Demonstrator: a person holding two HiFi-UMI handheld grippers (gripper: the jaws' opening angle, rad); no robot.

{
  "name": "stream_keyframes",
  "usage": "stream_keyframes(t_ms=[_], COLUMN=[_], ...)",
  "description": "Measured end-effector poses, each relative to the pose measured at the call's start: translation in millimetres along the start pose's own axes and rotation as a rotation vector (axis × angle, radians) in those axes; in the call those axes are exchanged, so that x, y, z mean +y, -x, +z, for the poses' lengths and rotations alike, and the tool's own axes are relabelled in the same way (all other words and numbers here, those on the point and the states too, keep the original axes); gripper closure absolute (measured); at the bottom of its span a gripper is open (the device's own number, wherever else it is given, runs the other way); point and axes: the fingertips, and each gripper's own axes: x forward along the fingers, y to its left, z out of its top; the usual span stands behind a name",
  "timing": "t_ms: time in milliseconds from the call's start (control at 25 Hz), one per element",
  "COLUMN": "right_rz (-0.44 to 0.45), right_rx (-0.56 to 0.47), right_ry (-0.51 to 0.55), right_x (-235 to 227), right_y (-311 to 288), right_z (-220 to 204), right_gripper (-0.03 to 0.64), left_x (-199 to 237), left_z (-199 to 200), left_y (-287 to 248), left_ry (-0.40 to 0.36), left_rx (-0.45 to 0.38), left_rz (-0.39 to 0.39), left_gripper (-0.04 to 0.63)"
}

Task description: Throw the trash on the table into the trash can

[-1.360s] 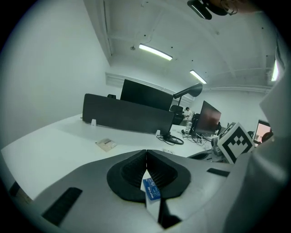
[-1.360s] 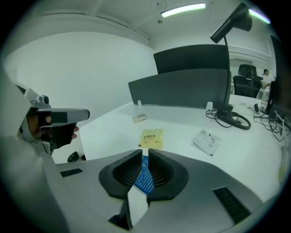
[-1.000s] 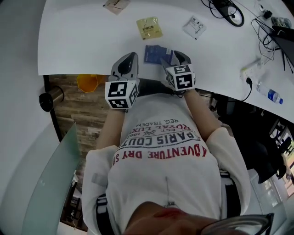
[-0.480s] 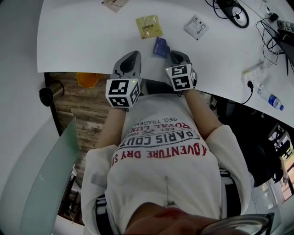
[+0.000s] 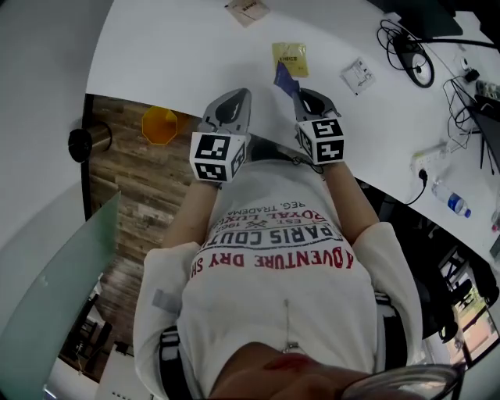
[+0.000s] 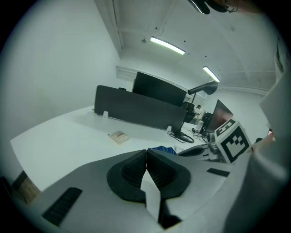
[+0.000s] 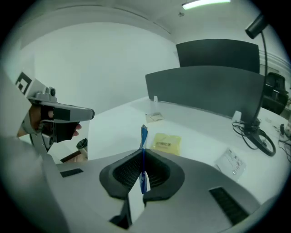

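My right gripper point(image 5: 301, 92) is shut on a blue wrapper point(image 5: 284, 78), which stands on edge above the white table point(image 5: 180, 47). In the right gripper view the blue wrapper point(image 7: 143, 152) is pinched between the pads and sticks up past the fingertips. My left gripper point(image 5: 237, 97) hangs beside it over the table's near edge, shut with nothing in it point(image 6: 146, 154). An orange trash can point(image 5: 160, 123) stands on the wooden floor, left of the left gripper. A yellow packet point(image 5: 290, 58), a white packet point(image 5: 357, 74) and a tan packet point(image 5: 248, 9) lie on the table.
A dark metal cylinder point(image 5: 86, 142) stands on the floor left of the trash can. Cables point(image 5: 412, 61), a power strip point(image 5: 437, 155) and a water bottle point(image 5: 454, 201) occupy the table's right side. A dark partition point(image 7: 213, 93) runs along the far edge.
The right gripper closed on the blue wrapper, which lay flat on the table before, and lifted it on edge. The left gripper kept its place beside it.
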Motion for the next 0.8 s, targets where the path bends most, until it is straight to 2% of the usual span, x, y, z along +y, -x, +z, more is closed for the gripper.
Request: stream_keyframes(t_ms=[200,440,640,800], right_rz=[0.186,0.414,0.608,0.688], right_rx=[-0.010,0.020,0.131,0.252], right_ry=[0.134,0.281,0.420,0.515], right_x=[89,248,388,472], right_y=[-48,-112,-156,-200], right_z=[52,87,59,7], right_gripper=[0.583,0.583,0.583,0.583], left_x=[85,209,287,332], left_z=[0,-39,-114,-186], left_y=[67,182,288,344], left_ry=[0.103,0.278,0.480,0.592], left_rx=[-0.081,-0.144,-0.184,-0.171], left_rz=[0.206,0.472,0.702,0.804], left_gripper=[0.572,0.572,0.572,0.572])
